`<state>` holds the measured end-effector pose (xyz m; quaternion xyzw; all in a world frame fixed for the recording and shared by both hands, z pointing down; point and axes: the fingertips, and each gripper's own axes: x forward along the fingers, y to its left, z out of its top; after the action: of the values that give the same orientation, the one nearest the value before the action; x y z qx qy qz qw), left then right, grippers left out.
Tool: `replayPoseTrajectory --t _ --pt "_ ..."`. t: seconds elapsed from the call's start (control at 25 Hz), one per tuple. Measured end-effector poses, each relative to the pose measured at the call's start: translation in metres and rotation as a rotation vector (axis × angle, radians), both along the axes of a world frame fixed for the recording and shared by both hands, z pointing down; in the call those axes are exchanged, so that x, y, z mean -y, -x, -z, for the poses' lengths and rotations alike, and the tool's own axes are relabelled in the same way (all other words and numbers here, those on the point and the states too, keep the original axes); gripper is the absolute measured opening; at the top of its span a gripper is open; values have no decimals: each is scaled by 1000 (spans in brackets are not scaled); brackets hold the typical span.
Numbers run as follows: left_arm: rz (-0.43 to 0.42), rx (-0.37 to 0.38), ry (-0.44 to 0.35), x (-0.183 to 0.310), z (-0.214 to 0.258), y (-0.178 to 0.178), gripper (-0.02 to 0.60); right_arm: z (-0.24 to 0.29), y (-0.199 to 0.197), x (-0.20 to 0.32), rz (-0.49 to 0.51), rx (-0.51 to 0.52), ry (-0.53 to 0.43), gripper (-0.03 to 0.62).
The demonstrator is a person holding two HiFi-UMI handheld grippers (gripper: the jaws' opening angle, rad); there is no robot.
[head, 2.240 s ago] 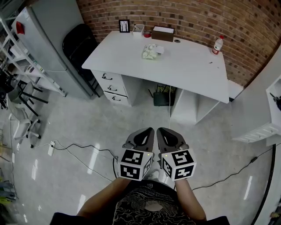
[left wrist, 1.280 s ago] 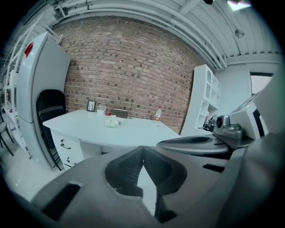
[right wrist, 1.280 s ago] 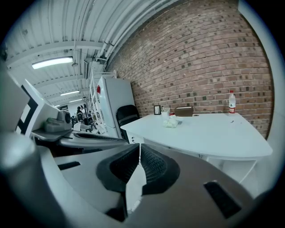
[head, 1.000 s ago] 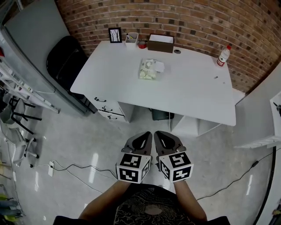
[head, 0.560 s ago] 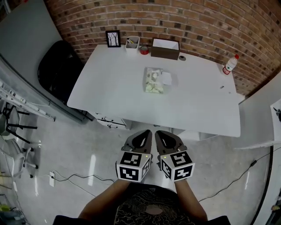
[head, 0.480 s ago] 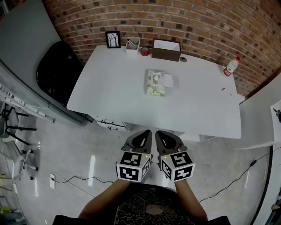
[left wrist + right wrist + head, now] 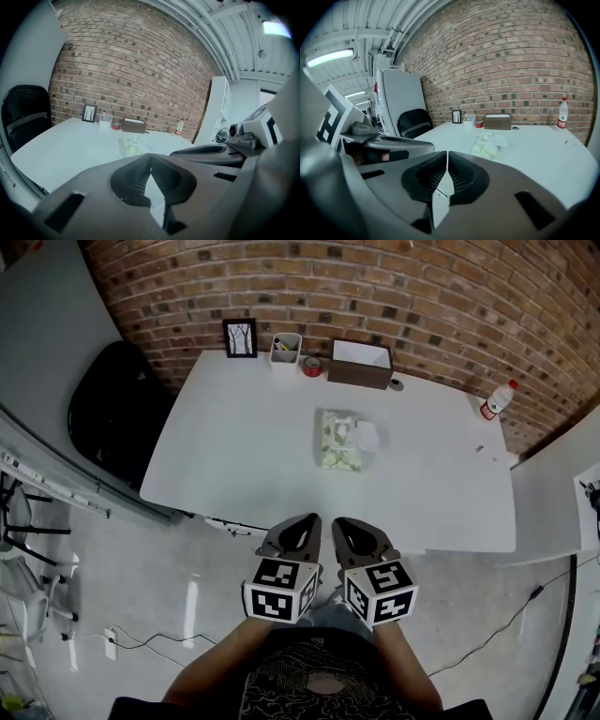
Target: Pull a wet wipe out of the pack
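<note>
The wet wipe pack (image 7: 337, 440), pale green with a white flap (image 7: 367, 437) turned open on its right side, lies flat near the middle of the white table (image 7: 234, 451). It also shows in the left gripper view as the pack (image 7: 134, 146) and in the right gripper view as the pack (image 7: 486, 146). My left gripper (image 7: 303, 522) and right gripper (image 7: 345, 524) are held side by side at the table's near edge, well short of the pack. Both are shut with nothing between the jaws (image 7: 150, 156) (image 7: 447, 153).
Along the brick wall at the table's back stand a picture frame (image 7: 240, 337), a white pen cup (image 7: 286, 348), a red tape roll (image 7: 311, 366) and a brown box (image 7: 360, 364). A water bottle (image 7: 497, 399) is at the far right corner. A black chair (image 7: 111, 409) stands left.
The view has come closer to the table over the frames, so the table and pack sit lower and nearer. Both grippers stay shut and side by side.
</note>
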<state>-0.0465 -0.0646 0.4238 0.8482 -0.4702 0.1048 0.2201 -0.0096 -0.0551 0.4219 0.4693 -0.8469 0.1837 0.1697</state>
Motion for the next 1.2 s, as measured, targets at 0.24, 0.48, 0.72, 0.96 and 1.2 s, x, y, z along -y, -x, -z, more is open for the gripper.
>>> replayPoseTrajectory --t 0.24,0.48,0.72,0.96,1.2 --pt "-7 10 -4 23 -2 3 12 -1 -1 28 -18 -7 -8 21" --pt "-9 19 -5 59 -6 -4 12 -4 -14 70 -39 -24 -17 21" --pt "-6 24 14 106 -15 -14 12 -13 -28 122 -50 -70 -5 21" --pt "-5 20 53 147 -28 -27 12 -22 -38 168 -38 -120 8 21" --pt "8 31 74 179 -38 -33 12 -38 -41 204 -23 -149 36 23"
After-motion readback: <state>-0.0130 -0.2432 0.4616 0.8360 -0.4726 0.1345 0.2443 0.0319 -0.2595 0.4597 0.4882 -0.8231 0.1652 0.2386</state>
